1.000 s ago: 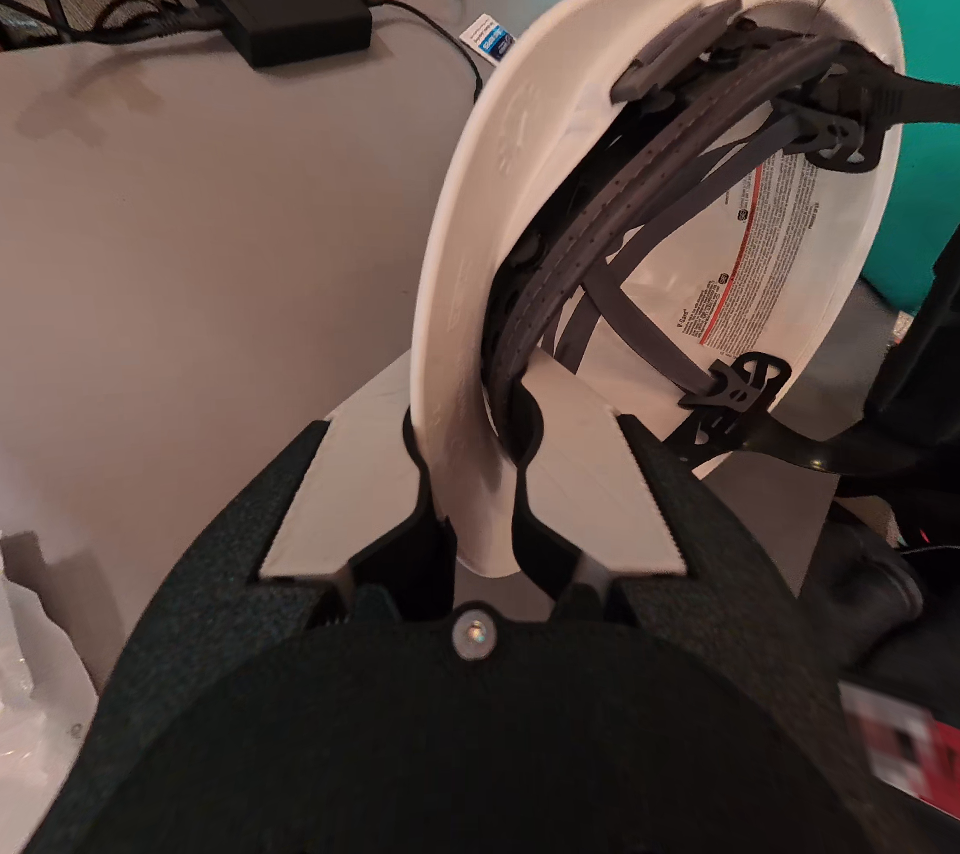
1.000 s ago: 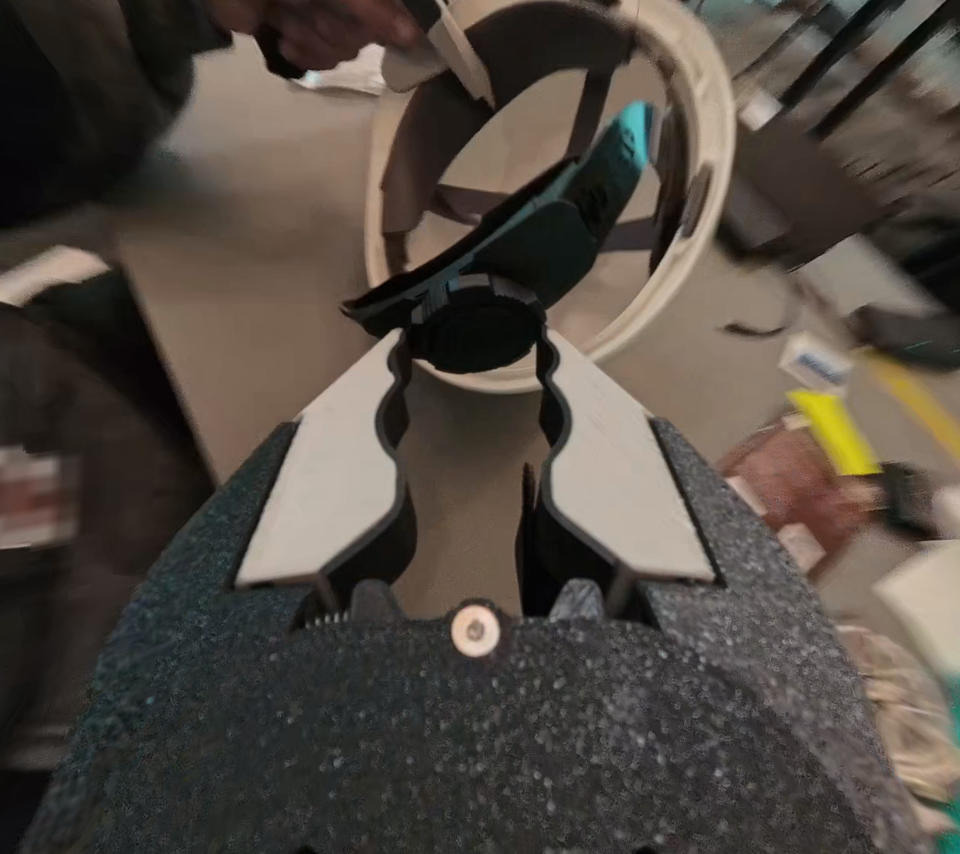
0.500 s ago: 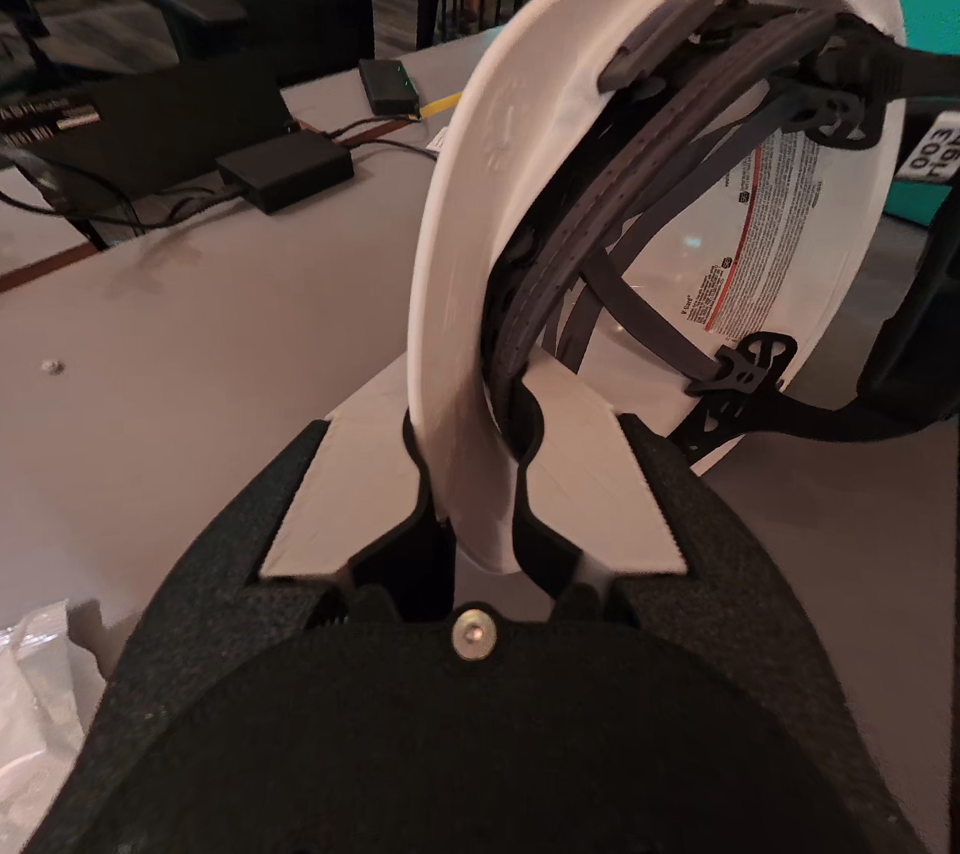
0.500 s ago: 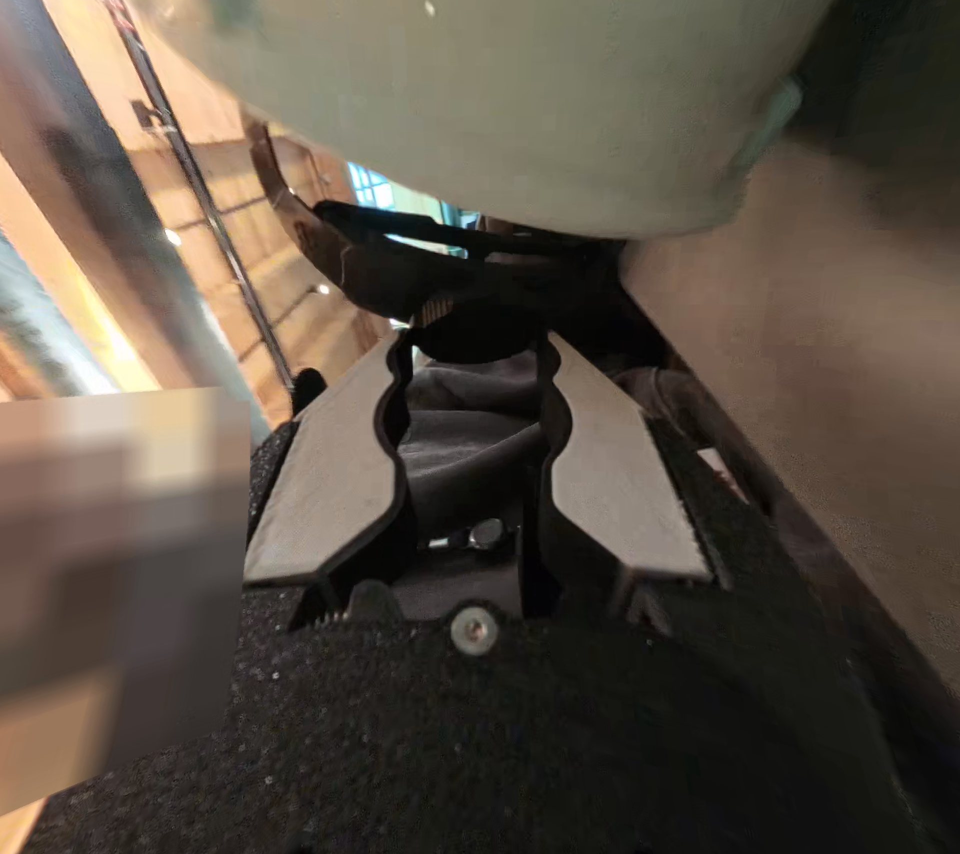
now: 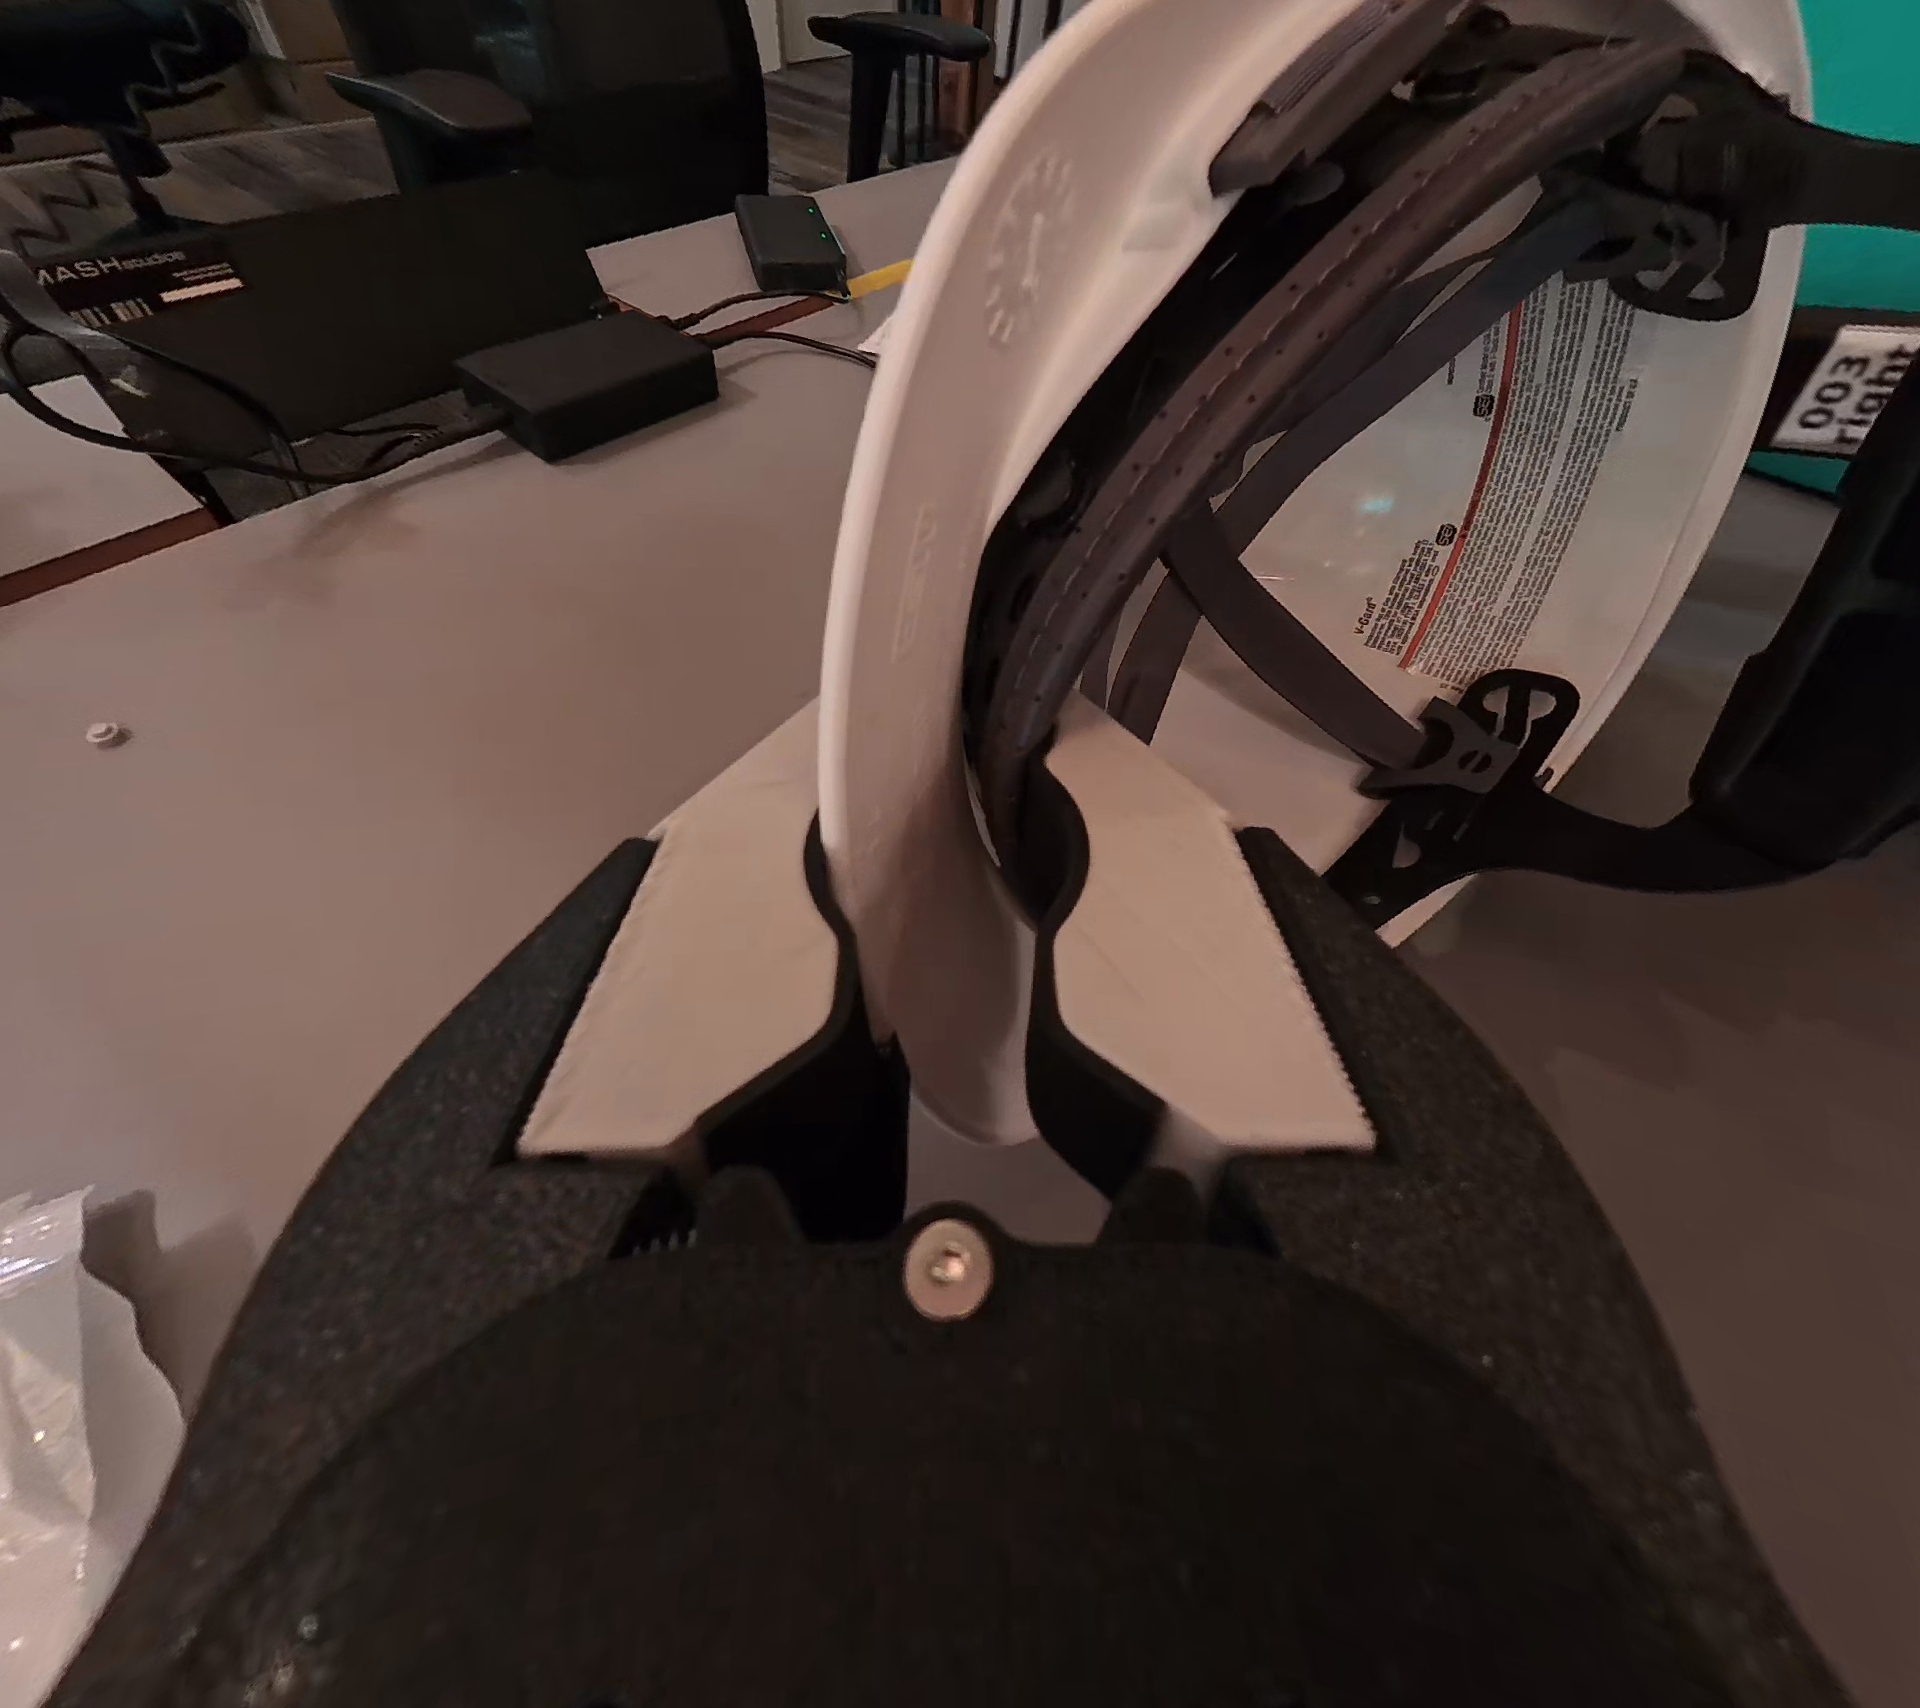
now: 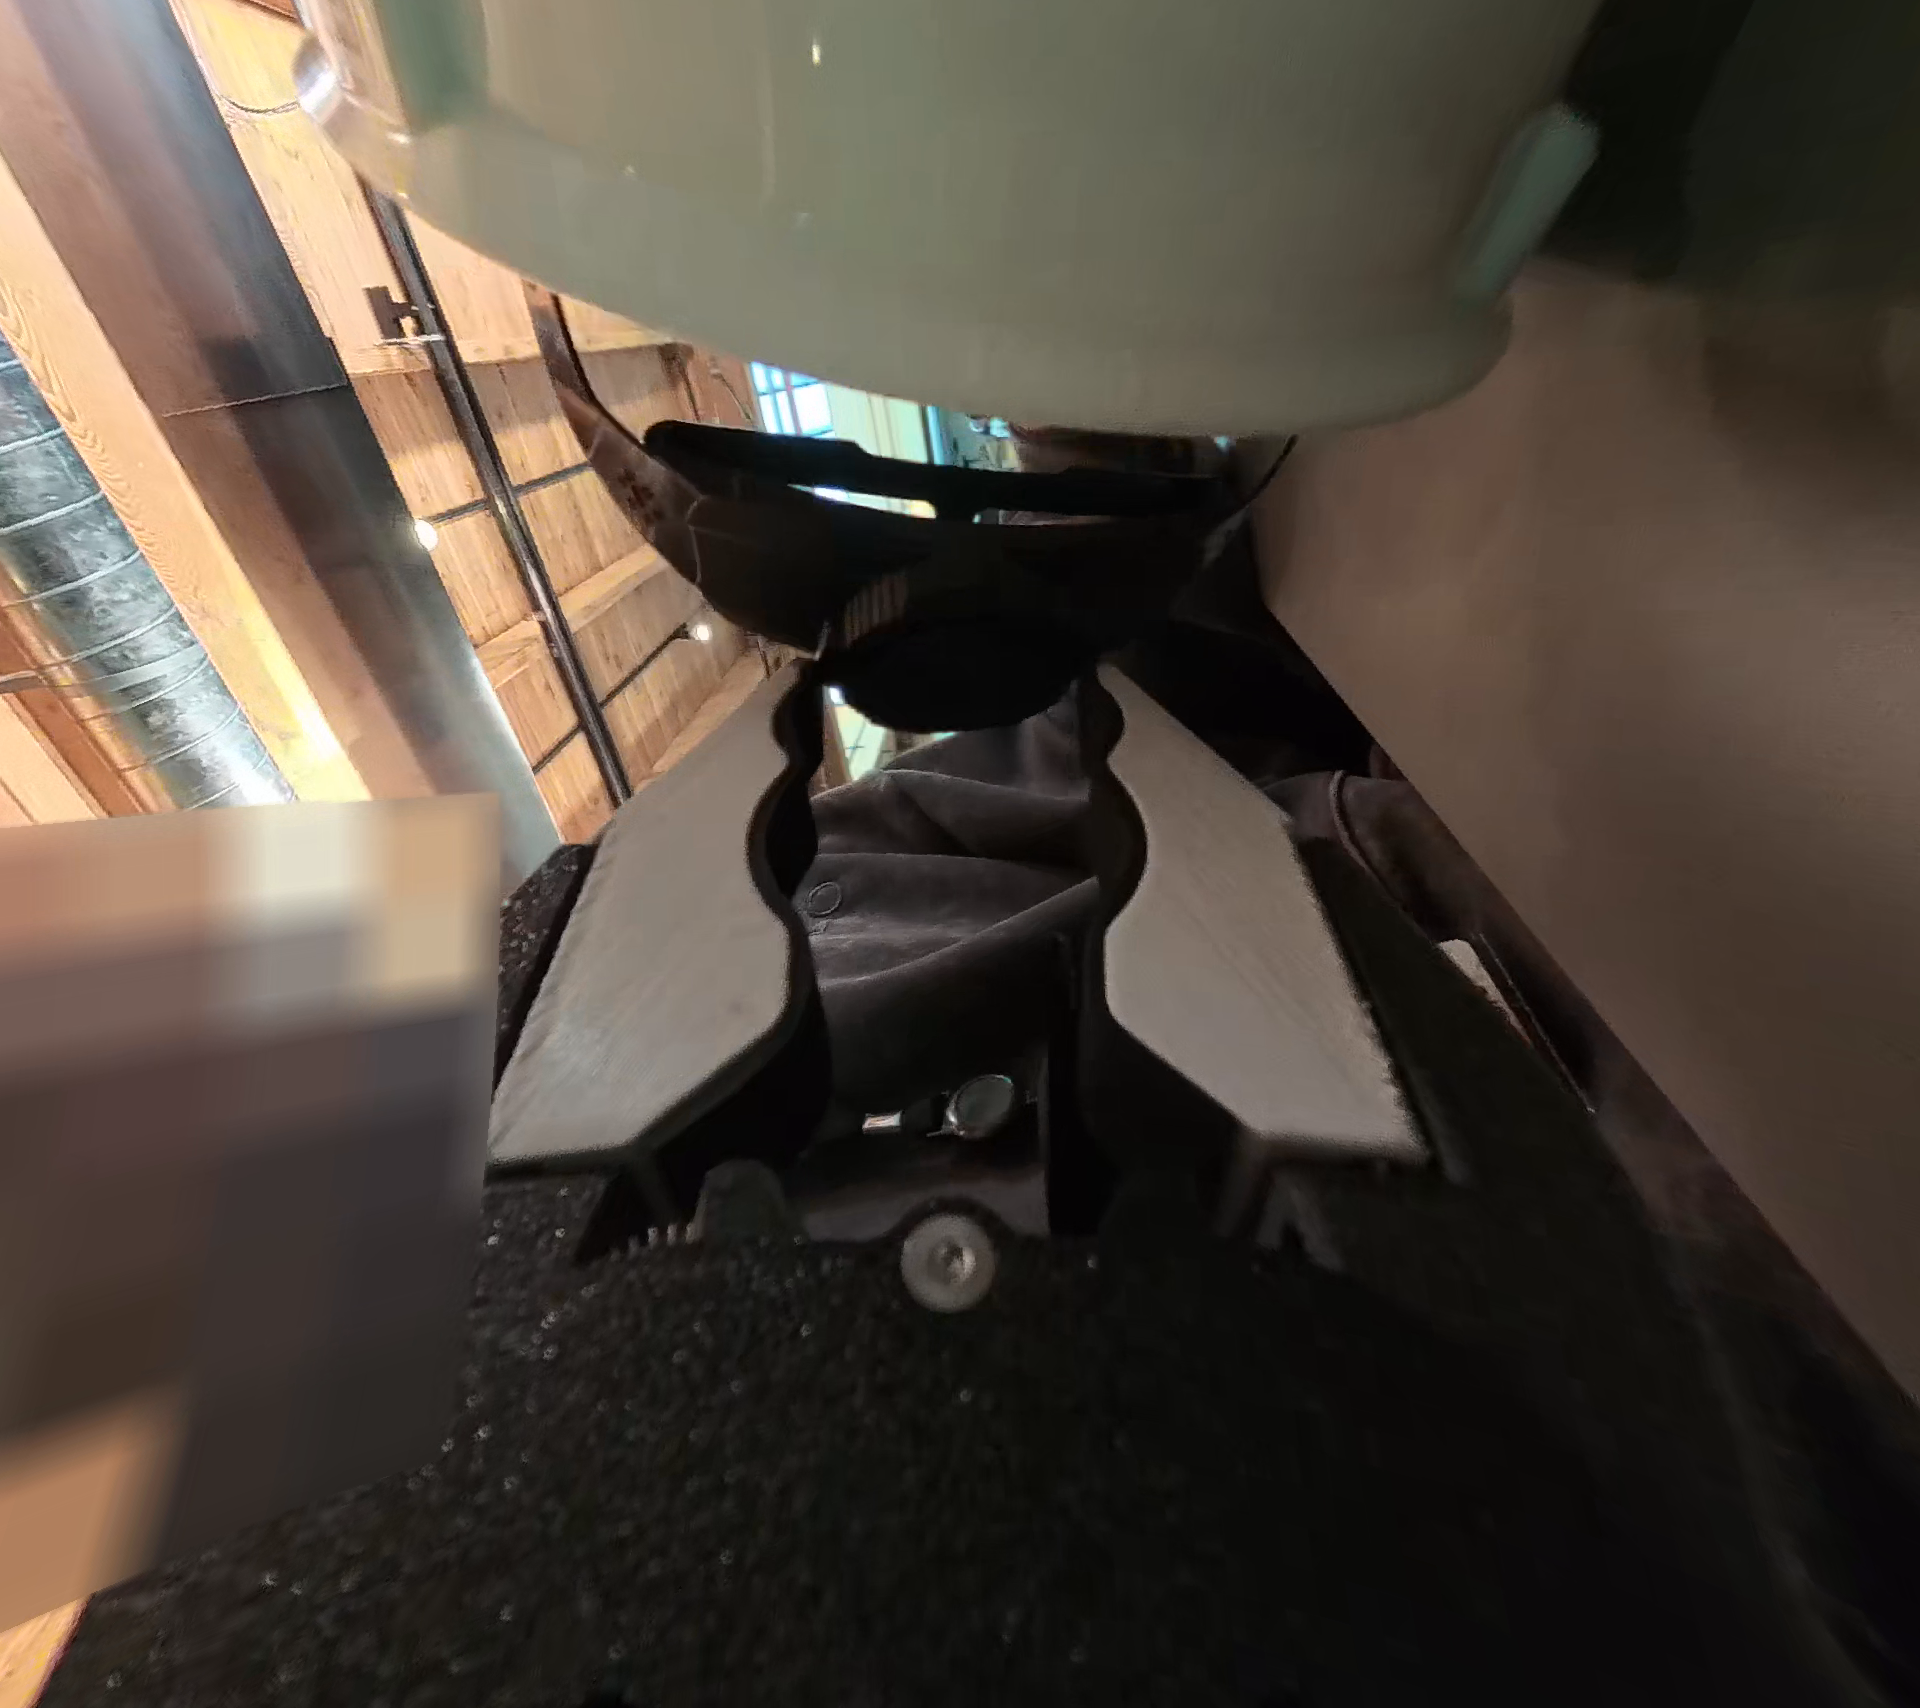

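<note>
Helmet shell first: a white hard hat (image 5: 935, 515) stands on edge in the middle of the left wrist view, its brim running up and away from the left claw (image 5: 940, 837), hollow side turned to the right of the frame so the dark suspension straps (image 5: 1226, 453) and a printed sticker (image 5: 1507, 495) inside it show. That claw is clamped on the lower brim, one finger against the outer face and the other inside the shell beside the headband, with the brim's tip reaching down almost to the claw's screw. Beyond it lies the grey surface (image 5: 416, 671) with a black box (image 5: 587, 385) and cables at upper left, and a crinkled clear bag (image 5: 52, 1346) at the lower left edge. At the far right edge the other claw's dark body meets the rear strap of the harness. In the right wrist view the same hat (image 6: 987, 48) fills the top of the frame, seen from outside, and the right claw (image 6: 951, 682) sits just below it, closed to a middling gap around the round black knob (image 6: 945, 671) of the headband, fingertips pressing either side. A dark garment (image 6: 935, 910) shows between the fingers, wooden ceiling at left.
</note>
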Demonstrator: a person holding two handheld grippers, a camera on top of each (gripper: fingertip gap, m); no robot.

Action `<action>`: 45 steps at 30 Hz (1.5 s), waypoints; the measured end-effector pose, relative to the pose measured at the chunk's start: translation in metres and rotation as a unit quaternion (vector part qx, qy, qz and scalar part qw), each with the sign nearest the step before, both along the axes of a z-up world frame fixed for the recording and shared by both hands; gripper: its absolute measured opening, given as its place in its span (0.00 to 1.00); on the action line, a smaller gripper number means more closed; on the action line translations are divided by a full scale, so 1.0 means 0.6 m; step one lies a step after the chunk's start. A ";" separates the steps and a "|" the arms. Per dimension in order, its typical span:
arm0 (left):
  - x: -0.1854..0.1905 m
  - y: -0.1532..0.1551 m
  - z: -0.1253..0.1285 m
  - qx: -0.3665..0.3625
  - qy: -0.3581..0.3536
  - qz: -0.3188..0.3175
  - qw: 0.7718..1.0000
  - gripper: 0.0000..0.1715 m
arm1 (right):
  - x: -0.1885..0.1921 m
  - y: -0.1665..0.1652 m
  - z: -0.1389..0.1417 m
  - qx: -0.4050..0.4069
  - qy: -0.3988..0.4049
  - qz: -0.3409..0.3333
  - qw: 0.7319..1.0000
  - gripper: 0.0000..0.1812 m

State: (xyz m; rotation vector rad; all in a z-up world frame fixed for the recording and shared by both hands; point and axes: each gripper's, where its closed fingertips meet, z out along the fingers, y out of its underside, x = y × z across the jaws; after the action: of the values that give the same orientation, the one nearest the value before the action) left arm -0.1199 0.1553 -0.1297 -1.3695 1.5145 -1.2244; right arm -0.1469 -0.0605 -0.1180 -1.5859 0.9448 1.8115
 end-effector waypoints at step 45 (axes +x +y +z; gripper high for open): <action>0.058 0.029 -0.017 -0.119 0.210 -0.020 0.970 0.11 | 0.092 0.028 0.063 0.194 -0.968 0.154 -0.041 0.26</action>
State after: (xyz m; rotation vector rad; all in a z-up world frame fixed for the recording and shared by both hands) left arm -0.0850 0.1730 -0.1398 -1.8557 1.7251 -1.2234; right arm -0.0918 -0.0440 -0.0801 -1.6372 -1.3044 -1.2715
